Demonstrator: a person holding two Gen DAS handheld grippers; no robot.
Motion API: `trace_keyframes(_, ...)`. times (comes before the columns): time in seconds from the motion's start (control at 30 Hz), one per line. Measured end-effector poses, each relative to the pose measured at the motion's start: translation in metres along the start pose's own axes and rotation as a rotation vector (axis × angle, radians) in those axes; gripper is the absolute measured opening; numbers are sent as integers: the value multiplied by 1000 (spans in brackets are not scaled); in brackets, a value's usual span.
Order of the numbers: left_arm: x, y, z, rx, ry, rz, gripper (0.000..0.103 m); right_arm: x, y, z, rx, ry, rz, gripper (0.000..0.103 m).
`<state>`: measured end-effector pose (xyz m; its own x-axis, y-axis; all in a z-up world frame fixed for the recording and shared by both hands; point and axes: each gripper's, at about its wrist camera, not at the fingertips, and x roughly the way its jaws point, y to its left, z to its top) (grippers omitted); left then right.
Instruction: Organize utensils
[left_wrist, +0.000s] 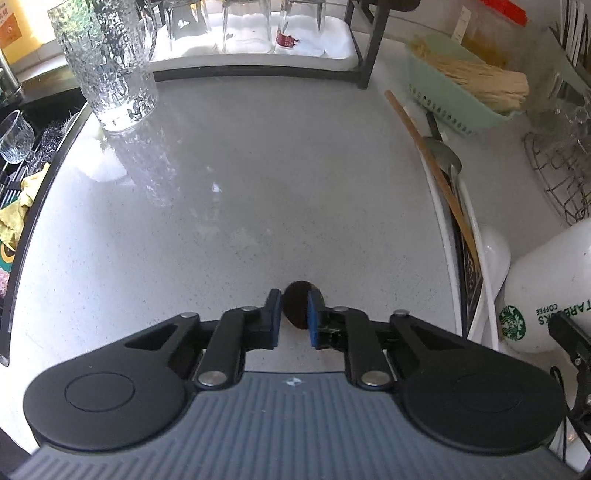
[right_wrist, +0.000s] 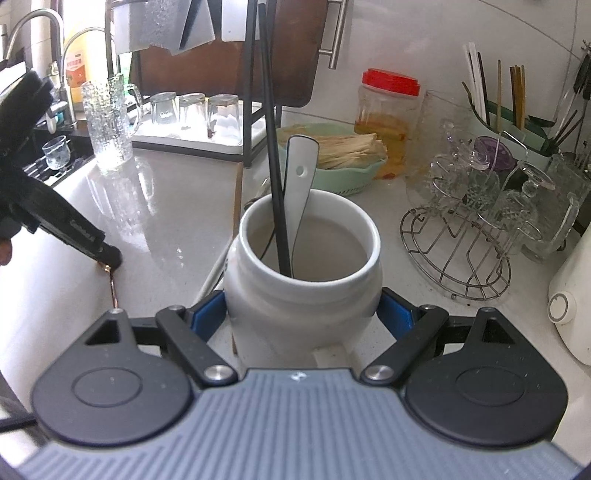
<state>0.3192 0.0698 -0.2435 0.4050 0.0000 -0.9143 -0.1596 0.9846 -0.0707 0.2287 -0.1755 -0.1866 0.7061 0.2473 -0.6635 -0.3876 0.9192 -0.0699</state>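
Utensils show in my left wrist view: a wooden-handled one (left_wrist: 436, 173) and a metal spoon (left_wrist: 448, 162) lie in a white tray (left_wrist: 439, 221) at the right edge of the counter (left_wrist: 240, 192). My left claw (left_wrist: 295, 314) is nearly pressed together around a dark round thing (left_wrist: 297, 308). In my right wrist view, my right claw (right_wrist: 303, 314) clamps a white jar (right_wrist: 303, 295) holding black chopsticks (right_wrist: 273, 166) and a white spoon (right_wrist: 301, 173). My left claw (right_wrist: 110, 258) tips down onto a copper-coloured utensil (right_wrist: 112, 284) on the counter.
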Motion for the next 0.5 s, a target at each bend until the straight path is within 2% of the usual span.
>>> trace_keyframes(0.23,-12,0,3,18,-1,-51,2,2,2,1,14,0,-16,90)
trace_keyframes(0.4,-32,-8,3,64,-35,-82,2,3,3,2,22,0,-25,90)
trace_keyframes(0.5,-51,-14,2,107,-83,-87,2,4,4,2,24,0,-28,90)
